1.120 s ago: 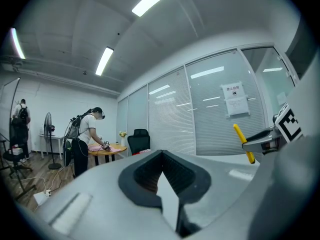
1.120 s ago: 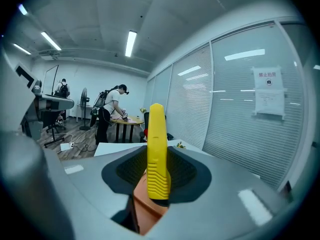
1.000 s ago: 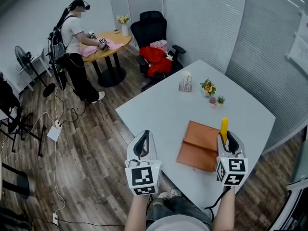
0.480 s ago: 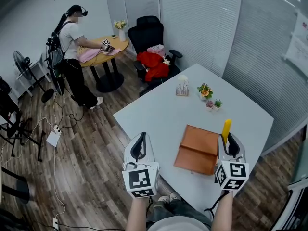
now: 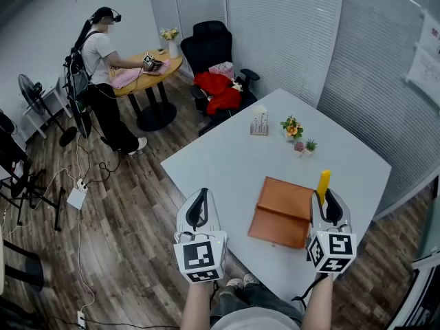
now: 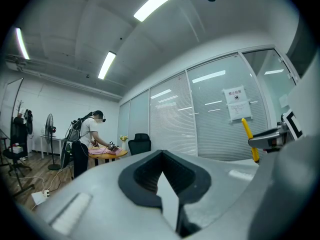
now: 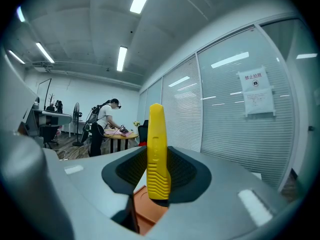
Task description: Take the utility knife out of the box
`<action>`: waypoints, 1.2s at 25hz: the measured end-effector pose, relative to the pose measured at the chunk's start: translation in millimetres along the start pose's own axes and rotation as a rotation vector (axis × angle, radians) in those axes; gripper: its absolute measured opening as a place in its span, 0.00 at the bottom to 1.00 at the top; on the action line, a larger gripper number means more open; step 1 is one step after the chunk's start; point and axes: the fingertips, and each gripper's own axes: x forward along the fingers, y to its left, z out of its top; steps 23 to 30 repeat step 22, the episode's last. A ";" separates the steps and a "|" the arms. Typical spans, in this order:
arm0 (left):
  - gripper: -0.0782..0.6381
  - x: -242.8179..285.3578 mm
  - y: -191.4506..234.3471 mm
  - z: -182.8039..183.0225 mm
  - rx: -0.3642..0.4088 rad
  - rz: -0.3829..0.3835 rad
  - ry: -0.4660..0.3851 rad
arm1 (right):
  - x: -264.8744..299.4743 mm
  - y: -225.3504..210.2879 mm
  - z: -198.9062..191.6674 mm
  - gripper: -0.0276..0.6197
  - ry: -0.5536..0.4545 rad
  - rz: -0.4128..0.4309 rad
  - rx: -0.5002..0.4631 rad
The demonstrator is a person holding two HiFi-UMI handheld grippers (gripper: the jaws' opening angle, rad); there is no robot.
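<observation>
Right tongs [image 7: 158, 186] clamp utility knife [image 7: 157, 149] upright; left tongs [image 6: 165, 186] seemingly closed.

Legible txt: none for sure.
Paper notice [image 7: 256, 93] on glass wall [image 7: 220, 116]: bold heading + fine print, both too small/blurry to read.

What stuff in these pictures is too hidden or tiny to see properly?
Utility knife lower end: right gripper view, buried between the jaws of the right tool.
Sign print: both gripper views, too small to read.
What the far person handles: head view, too tiny.
</observation>
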 end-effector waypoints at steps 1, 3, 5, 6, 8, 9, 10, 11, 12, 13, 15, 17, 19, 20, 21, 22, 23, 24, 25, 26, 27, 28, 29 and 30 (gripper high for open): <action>0.11 0.4 -0.2 -1.2 -0.001 -0.001 -0.001 | 0.5 -0.1 -0.4 0.28 0.000 0.000 0.000; 0.11 1.1 -0.7 -2.6 -0.002 -0.006 -0.001 | 0.9 0.0 -0.7 0.28 -0.002 -0.001 0.001; 0.11 1.7 -0.8 -3.9 0.001 -0.008 -0.003 | 1.4 0.1 -0.3 0.28 -0.003 -0.002 0.002; 0.11 2.2 -1.0 -4.2 0.002 -0.009 -0.004 | 2.0 -0.2 -0.1 0.28 -0.004 -0.002 0.002; 0.11 3.1 -1.7 -4.2 0.002 -0.012 -0.002 | 2.8 -1.2 0.4 0.28 -0.004 -0.003 0.001; 0.11 3.2 -1.4 -3.7 0.004 -0.011 0.001 | 2.6 -1.5 0.6 0.28 -0.004 -0.005 0.000; 0.11 2.9 -0.6 -2.9 0.004 -0.009 0.005 | 2.0 -1.8 0.8 0.28 -0.003 -0.007 -0.001; 0.11 2.6 0.3 -1.8 0.002 -0.007 0.012 | 1.4 -1.9 0.9 0.28 -0.001 -0.008 0.000; 0.11 2.5 0.9 -1.1 -0.001 -0.006 0.017 | 1.0 -2.2 1.0 0.28 0.000 -0.009 0.002; 0.11 2.9 1.0 -0.8 -0.003 -0.008 0.018 | 1.0 -2.5 1.1 0.28 0.000 -0.010 0.005; 0.11 5.0 0.7 -1.1 -0.002 -0.012 0.012 | 2.2 -3.8 0.6 0.28 0.000 -0.010 0.010; 0.11 7.3 0.7 -1.5 -0.002 -0.011 0.013 | 4.1 -4.9 0.0 0.28 0.001 -0.012 0.009; 0.11 8.8 0.1 -0.7 -0.005 -0.011 0.016 | 5.2 -5.5 -0.1 0.28 0.000 -0.014 0.009; 0.11 9.4 -0.4 -0.2 -0.005 -0.013 0.016 | 5.6 -5.7 0.0 0.28 0.000 -0.015 0.009; 0.11 10.1 -1.1 0.3 -0.005 -0.015 0.014 | 6.0 -5.8 0.2 0.28 -0.001 -0.016 0.008; 0.11 10.8 -1.7 0.9 -0.004 -0.018 0.013 | 6.3 -6.0 0.5 0.28 -0.002 -0.016 0.007; 0.11 10.8 -1.7 0.9 -0.004 -0.018 0.013 | 6.3 -6.0 0.5 0.28 -0.002 -0.016 0.007; 0.11 10.8 -1.7 0.9 -0.004 -0.018 0.013 | 6.3 -6.0 0.5 0.28 -0.002 -0.016 0.007; 0.11 10.8 -1.7 0.9 -0.004 -0.018 0.013 | 6.3 -6.0 0.5 0.28 -0.002 -0.016 0.007; 0.11 10.8 -1.7 0.9 -0.004 -0.018 0.013 | 6.3 -6.0 0.5 0.28 -0.002 -0.016 0.007; 0.11 10.8 -1.7 0.9 -0.004 -0.018 0.013 | 6.3 -6.0 0.5 0.28 -0.002 -0.016 0.007; 0.11 10.8 -1.7 0.9 -0.004 -0.018 0.013 | 6.3 -6.0 0.5 0.28 -0.002 -0.016 0.007; 0.11 10.8 -1.7 0.9 -0.004 -0.018 0.013 | 6.3 -6.0 0.5 0.28 -0.002 -0.016 0.007; 0.11 10.8 -1.7 0.9 -0.004 -0.018 0.013 | 6.3 -6.0 0.5 0.28 -0.002 -0.016 0.007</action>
